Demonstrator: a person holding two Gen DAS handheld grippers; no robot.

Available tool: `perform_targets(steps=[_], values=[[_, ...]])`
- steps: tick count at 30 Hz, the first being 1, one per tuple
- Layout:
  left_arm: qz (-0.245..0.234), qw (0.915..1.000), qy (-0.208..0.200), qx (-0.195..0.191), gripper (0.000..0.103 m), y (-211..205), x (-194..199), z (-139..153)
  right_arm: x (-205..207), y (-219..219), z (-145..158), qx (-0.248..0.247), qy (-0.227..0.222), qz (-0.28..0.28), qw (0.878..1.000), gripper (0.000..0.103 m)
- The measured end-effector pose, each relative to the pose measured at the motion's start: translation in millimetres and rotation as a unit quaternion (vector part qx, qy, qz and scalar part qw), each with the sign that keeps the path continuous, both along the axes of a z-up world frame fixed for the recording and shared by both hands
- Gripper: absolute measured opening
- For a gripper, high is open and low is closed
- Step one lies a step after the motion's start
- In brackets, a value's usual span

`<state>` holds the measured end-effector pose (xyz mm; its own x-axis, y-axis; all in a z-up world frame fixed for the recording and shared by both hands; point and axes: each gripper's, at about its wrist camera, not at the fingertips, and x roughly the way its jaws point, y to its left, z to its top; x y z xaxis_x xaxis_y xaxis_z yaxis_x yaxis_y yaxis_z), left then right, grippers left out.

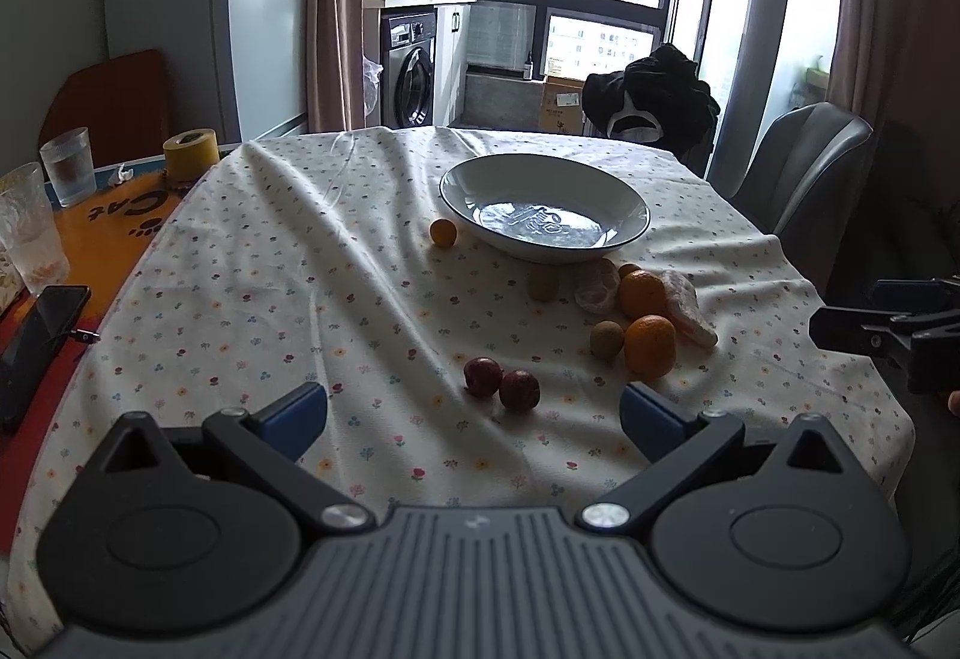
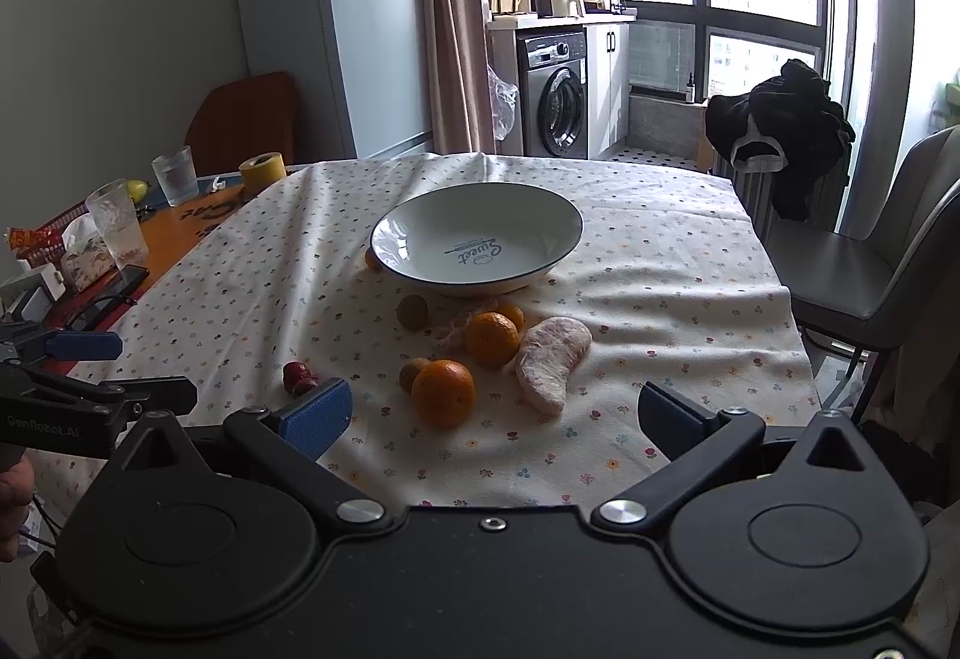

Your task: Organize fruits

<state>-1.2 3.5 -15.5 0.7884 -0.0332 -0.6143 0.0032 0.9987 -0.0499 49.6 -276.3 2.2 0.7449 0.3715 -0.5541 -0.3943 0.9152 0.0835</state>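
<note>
A white bowl (image 1: 543,206) (image 2: 477,236) with a dark rim stands empty on the flowered tablecloth. In front of it lie two oranges (image 1: 650,346) (image 2: 443,393), two brown kiwis (image 1: 607,339), a pomelo segment (image 2: 549,362) (image 1: 687,308), a peeled citrus piece (image 1: 597,287) and a small kumquat (image 1: 443,232) left of the bowl. Two dark red plums (image 1: 501,382) (image 2: 299,378) sit closest. My left gripper (image 1: 474,416) hangs open just short of the plums. My right gripper (image 2: 495,419) is open too, close behind the near orange, nothing held.
At the table's left are two glasses (image 1: 67,166), a yellow tape roll (image 1: 191,153), a phone (image 1: 36,338) and an orange mat. A grey chair (image 2: 888,263) stands at the right edge, with dark clothes (image 2: 777,131) draped over a radiator behind.
</note>
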Motion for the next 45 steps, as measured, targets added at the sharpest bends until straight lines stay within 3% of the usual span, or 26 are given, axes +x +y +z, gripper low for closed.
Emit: perform_targets(steps=[33, 45], values=[[-0.003, 1.0000, -0.003, 0.000, 0.103, -4.6, -1.3, 2.5, 4.0, -7.3, -3.2, -0.013, -0.002, -0.009, 1.000, 0.103], [0.003, 0.9998, 0.012, -0.018, 0.103, 3.5, 11.6, -16.8, 17.0, -5.6, -20.7, -0.017, 0.018, -0.006, 1.000, 0.103]])
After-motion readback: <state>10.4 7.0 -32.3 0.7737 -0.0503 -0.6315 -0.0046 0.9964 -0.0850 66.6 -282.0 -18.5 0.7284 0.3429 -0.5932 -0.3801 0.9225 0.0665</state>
